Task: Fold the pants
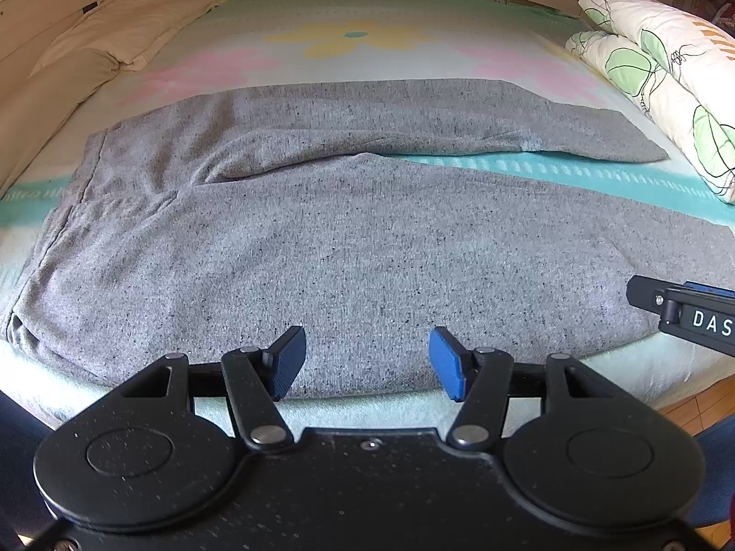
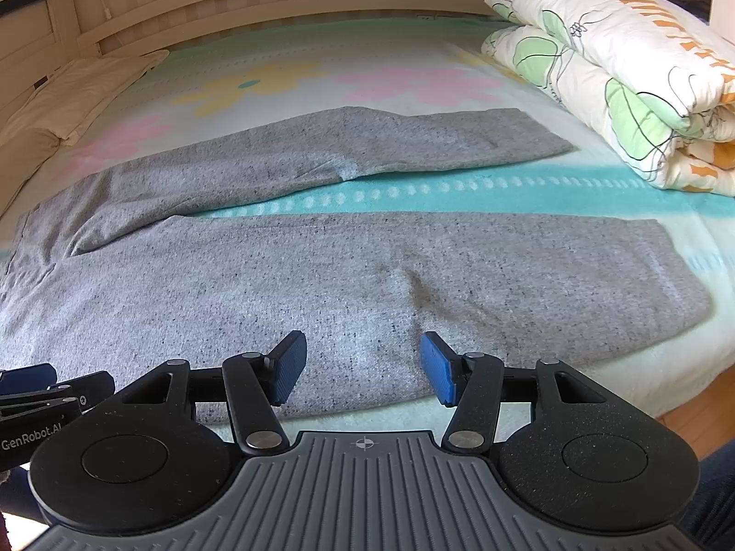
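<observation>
Step in hand: start of the fold; nothing is gripped yet, and both tools hang over the near edge of the bed (image 1: 459, 9).
Pants (image 1: 367, 238): grey, spread flat on the bed sheet, waistband to the left, two legs running right with a strip of teal sheet between them; the near leg lies along the near edge.
Left gripper (image 1: 367, 362): tilted down toward the near leg, jaws partly open, empty, blue pads clear of the cloth.
Right gripper (image 2: 363, 367): same downward tilt, further right along the near leg, jaws partly open, holding nothing.
Next move, judged: each tool pinches the near leg's edge, then both carry it over onto the far leg.
Pillow (image 1: 124, 23): far left.
Folded quilt (image 2: 620, 78): far right.
</observation>
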Motion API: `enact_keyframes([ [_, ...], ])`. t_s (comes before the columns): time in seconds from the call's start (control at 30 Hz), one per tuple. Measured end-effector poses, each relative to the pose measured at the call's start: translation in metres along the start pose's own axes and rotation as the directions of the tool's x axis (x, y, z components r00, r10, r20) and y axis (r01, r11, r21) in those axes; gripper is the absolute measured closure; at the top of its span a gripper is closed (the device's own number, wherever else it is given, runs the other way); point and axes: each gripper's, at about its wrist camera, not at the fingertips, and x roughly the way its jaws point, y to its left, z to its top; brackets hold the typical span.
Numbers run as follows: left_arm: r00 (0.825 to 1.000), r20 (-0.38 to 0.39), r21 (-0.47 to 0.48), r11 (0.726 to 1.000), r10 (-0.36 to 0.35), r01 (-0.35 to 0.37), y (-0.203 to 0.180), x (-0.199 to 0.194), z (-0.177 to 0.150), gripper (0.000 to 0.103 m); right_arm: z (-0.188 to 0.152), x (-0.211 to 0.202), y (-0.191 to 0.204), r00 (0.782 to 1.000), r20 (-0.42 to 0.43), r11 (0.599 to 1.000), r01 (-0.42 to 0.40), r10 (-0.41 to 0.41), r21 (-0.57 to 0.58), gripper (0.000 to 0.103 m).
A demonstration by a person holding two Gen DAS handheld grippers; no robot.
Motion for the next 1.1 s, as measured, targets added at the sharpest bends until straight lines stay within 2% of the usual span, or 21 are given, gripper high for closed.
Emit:
enact_keyframes([
  [1.1,1.0,-0.013,0.003,1.0,0.023,-0.023,0.0042,0.0035,-0.0029,0.041,0.001,0.0004,0.0055,1.0,-0.001,1.0,-0.001,0.001,-0.007,0.05],
])
